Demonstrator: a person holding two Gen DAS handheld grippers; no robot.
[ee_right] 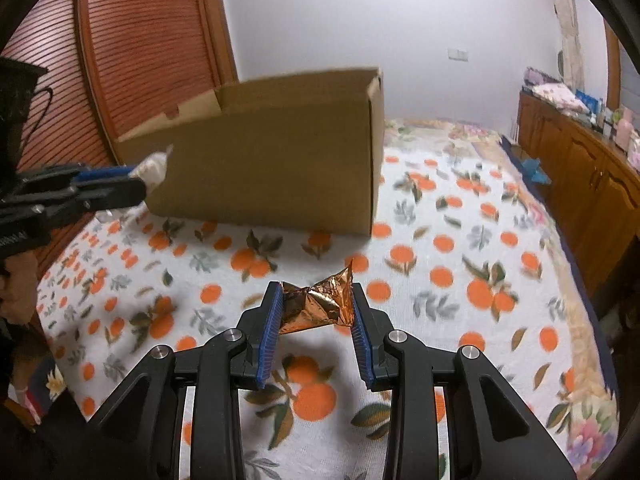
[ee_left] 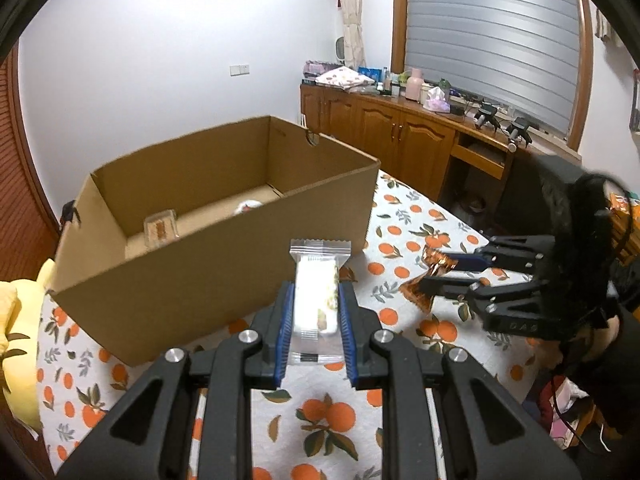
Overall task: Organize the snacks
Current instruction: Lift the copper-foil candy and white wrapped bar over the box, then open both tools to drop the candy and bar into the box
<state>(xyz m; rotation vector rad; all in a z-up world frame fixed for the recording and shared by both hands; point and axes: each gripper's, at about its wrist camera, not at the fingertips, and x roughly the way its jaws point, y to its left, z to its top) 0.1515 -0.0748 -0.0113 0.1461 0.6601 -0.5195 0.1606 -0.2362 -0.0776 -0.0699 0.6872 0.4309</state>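
Two snacks already lie in the cardboard box (ee_left: 224, 248); my left gripper (ee_left: 316, 304) clamps a white bar (ee_left: 314, 300) and my right gripper (ee_right: 316, 308) clamps a copper packet (ee_right: 320, 304), both short of the box.

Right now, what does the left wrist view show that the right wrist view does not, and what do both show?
Only the left wrist view looks into the open brown cardboard box: a clear plastic-wrapped snack and a round white item lie on its floor. It also shows a yellow plush toy.

Only the right wrist view shows the reddish slatted wooden door behind the box.

Both show the left gripper shut on a white bar in a clear wrapper, the right gripper shut on a crinkled copper foil packet, and the orange-print tablecloth.
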